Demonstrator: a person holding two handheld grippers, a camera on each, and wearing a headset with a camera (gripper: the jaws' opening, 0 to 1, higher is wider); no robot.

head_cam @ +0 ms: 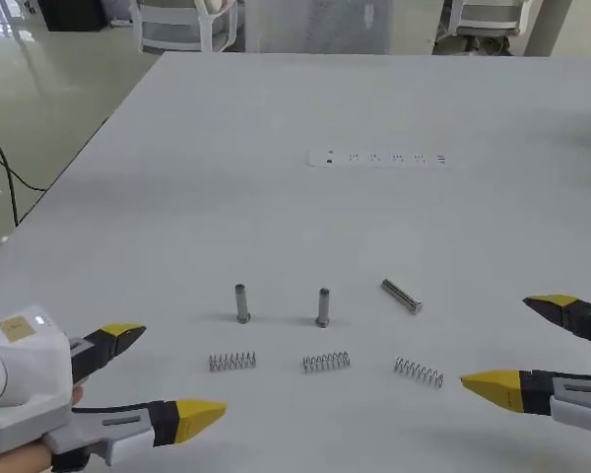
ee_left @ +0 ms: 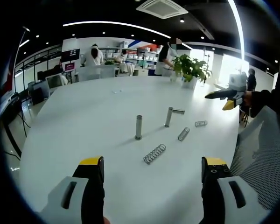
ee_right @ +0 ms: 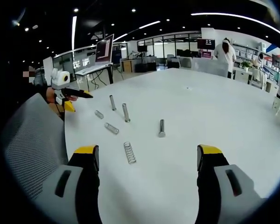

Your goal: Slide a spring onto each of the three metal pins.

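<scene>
1. The left hand-held gripper (head_cam: 167, 374) hangs over the near left of the white desk (head_cam: 374, 217), jaws spread wide with nothing between them.
2. The right hand-held gripper (head_cam: 509, 342) is at the near right, also wide open and empty.
3. The left pin (head_cam: 241, 303) and middle pin (head_cam: 323, 306) stand upright. The right pin (head_cam: 401, 296) lies on its side.
4. The left spring (head_cam: 232, 362), middle spring (head_cam: 326, 363) and right spring (head_cam: 419, 371) lie flat in a row, each near its pin but apart from it.
5. A power strip (head_cam: 376, 158) lies farther back.
</scene>
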